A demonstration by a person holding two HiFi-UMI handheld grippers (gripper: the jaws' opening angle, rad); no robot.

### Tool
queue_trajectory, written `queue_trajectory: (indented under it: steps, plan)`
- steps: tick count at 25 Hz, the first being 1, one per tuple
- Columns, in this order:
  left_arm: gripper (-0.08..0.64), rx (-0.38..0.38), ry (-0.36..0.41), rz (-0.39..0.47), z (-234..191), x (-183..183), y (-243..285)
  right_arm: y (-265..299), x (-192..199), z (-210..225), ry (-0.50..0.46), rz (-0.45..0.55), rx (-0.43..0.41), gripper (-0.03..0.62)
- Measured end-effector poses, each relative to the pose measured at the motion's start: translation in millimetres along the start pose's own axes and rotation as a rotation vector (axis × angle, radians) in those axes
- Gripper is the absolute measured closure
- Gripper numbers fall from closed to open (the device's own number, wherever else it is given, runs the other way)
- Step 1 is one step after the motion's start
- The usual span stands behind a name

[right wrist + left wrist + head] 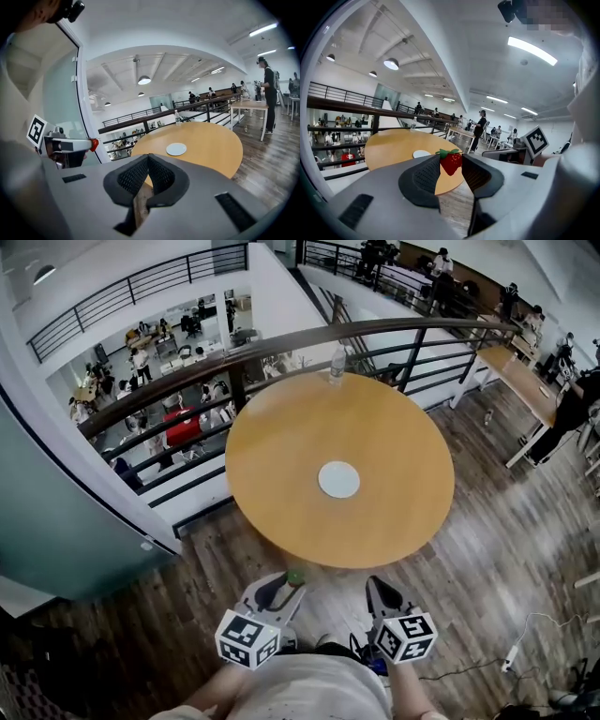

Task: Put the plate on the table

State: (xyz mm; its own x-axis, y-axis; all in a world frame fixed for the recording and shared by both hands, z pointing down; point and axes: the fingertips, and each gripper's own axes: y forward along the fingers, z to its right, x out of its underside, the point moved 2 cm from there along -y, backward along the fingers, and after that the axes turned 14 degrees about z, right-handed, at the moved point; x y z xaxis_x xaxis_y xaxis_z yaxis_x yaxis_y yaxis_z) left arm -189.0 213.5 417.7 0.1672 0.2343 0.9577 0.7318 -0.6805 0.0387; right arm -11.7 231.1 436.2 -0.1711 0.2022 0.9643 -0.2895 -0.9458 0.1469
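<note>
left gripper [451,158]: jaws clamp strawberry [451,165] | right gripper [148,159]: jaws closed together | plate [338,480]: on counter [394,437], well ahead of both jaws

Fingers [131,176] of the right gripper [147,155] touch; plate [176,149] lies on table [213,143].

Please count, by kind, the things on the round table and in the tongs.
plate: 1
bottle: 1
strawberry: 1
Total: 3
</note>
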Motion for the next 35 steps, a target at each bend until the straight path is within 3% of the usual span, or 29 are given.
queue_trajectory:
  steps: [6, 14, 31, 35]
  plan:
    - [0.402, 0.015, -0.020, 0.003, -25, -4, -7, 17, -4, -15, 0.003, 0.017, 0.035, 0.572]
    - [0.402, 0.022, -0.027, 0.002, -51, -6, 31, 55, -2, 5, 0.012, -0.004, 0.025, 0.572]
    - [0.402, -0.036, -0.009, -0.017, -83, -31, 228, 180, -65, 152, -0.058, -0.026, -0.085, 0.572]
    - [0.402, -0.071, -0.006, -0.031, -85, -33, 259, 191, -71, 179, -0.028, -0.052, -0.128, 0.572]
